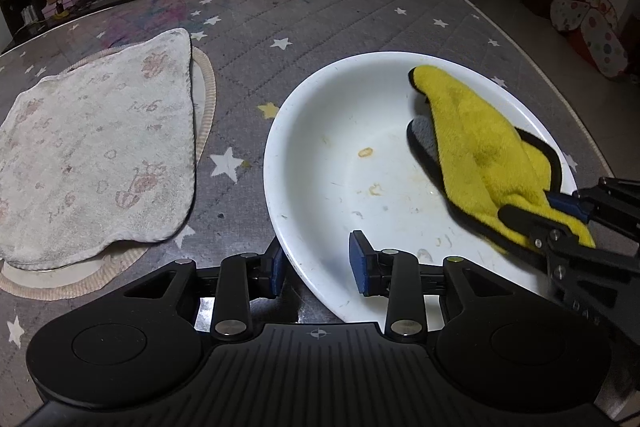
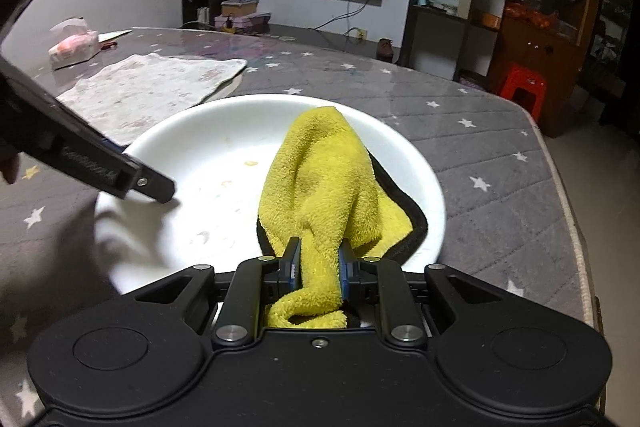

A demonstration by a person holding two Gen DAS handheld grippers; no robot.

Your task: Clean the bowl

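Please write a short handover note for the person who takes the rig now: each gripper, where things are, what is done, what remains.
Right gripper: shut on the yellow cloth, which lies inside the white bowl on its right part.
Left gripper: open, one finger outside and one inside the near rim of the bowl, not clamped.
Bowl stands on the table; a pale towel lies to its left.
Done: cloth brought into the bowl.
Left: orange-brown stains on the bowl floor need wiping.

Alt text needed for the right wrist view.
The right gripper is shut on a yellow microfibre cloth draped inside a stained white round bowl. The left gripper's finger reaches over the bowl's left rim.
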